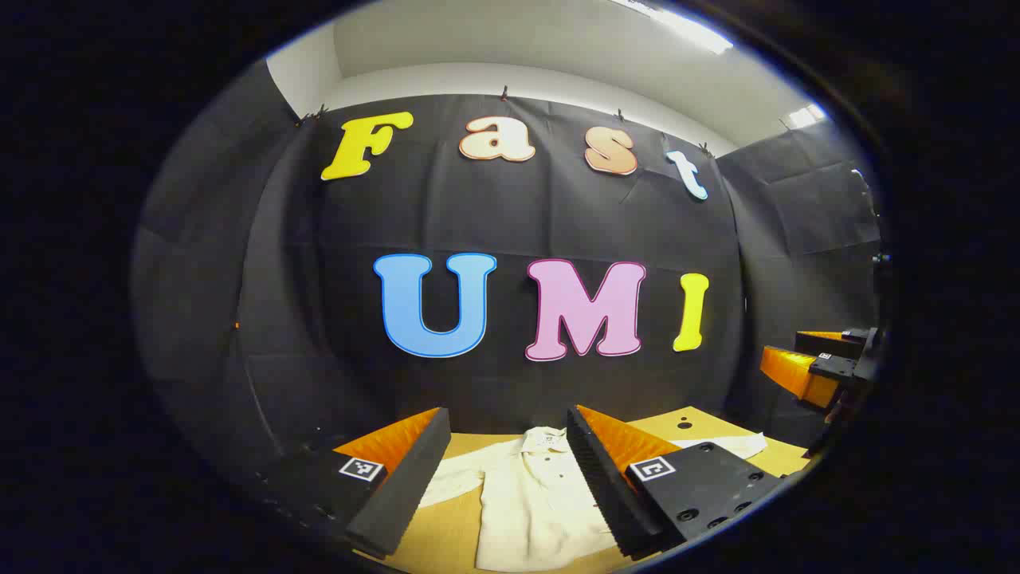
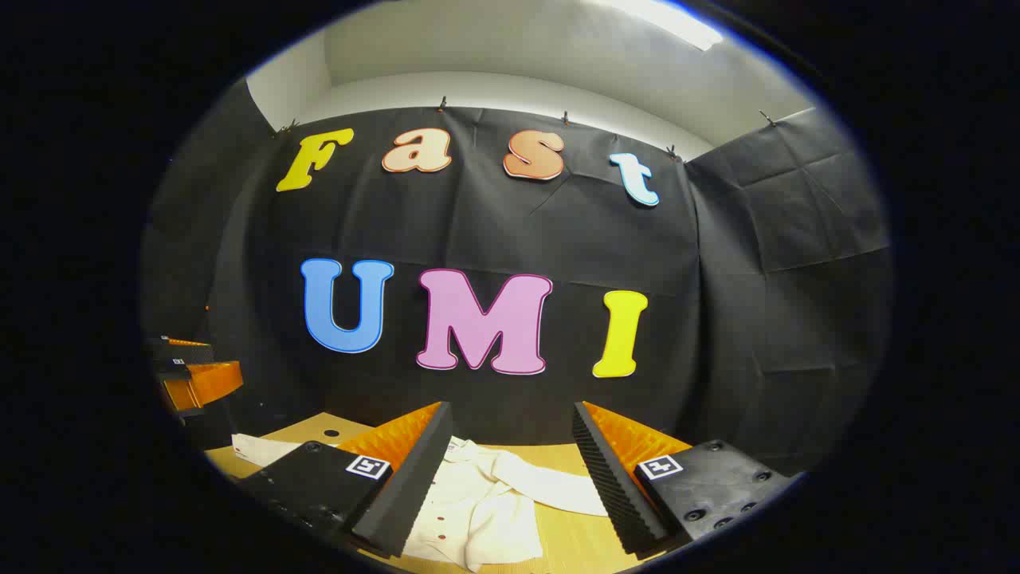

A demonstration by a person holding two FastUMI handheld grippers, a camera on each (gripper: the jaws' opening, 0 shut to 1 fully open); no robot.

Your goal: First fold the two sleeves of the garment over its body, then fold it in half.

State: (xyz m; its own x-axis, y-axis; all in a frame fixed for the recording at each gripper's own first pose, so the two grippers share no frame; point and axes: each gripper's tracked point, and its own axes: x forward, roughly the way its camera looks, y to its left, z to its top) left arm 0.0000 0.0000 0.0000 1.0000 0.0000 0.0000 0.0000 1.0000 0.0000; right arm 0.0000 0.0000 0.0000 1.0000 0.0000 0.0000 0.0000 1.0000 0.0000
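A cream button-up shirt (image 1: 526,498) lies flat on the wooden table (image 1: 697,422), collar toward the booth wall. In the left gripper view one sleeve (image 1: 721,445) stretches out to the right. My left gripper (image 1: 508,414) hovers open above the shirt's body, nothing between its fingers. In the right gripper view the shirt (image 2: 478,510) lies below my open right gripper (image 2: 512,408), with one sleeve (image 2: 550,488) angled out to the right and a piece of cream cloth (image 2: 255,448) showing at the far left. Each view shows the other gripper off to the side: the right gripper (image 1: 813,363) and the left gripper (image 2: 191,375).
The black cloth wall (image 1: 518,383) stands close behind the table's far edge. A small hole (image 1: 684,424) marks the tabletop near the back. Bare wood (image 2: 578,542) shows right of the shirt.
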